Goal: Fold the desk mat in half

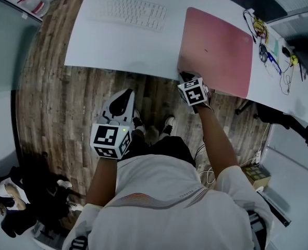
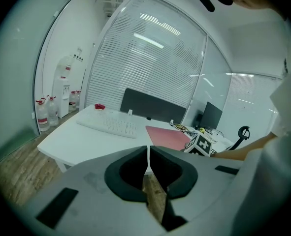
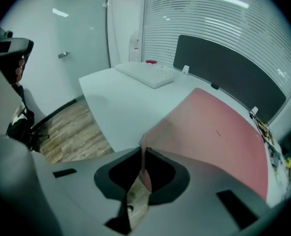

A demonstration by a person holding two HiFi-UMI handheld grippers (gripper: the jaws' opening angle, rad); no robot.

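Observation:
A pink desk mat (image 1: 216, 48) lies flat on the white desk (image 1: 117, 46), to the right of a white keyboard (image 1: 130, 12). My right gripper (image 1: 184, 77) sits at the mat's near-left corner by the desk's front edge. In the right gripper view the jaws (image 3: 143, 154) are shut on that corner, and the thin pink edge stands up between the pads while the rest of the mat (image 3: 209, 132) stretches away. My left gripper (image 1: 123, 95) hangs below desk height over the wooden floor. Its jaws (image 2: 148, 154) are shut with nothing between them.
Loose cables and small items (image 1: 268, 40) lie at the desk's right end. A dark divider panel (image 3: 229, 68) runs along the desk's far edge. Water bottles (image 2: 47, 113) stand on the floor to the left. An office chair (image 1: 279, 116) and a box (image 1: 255, 175) are on the right.

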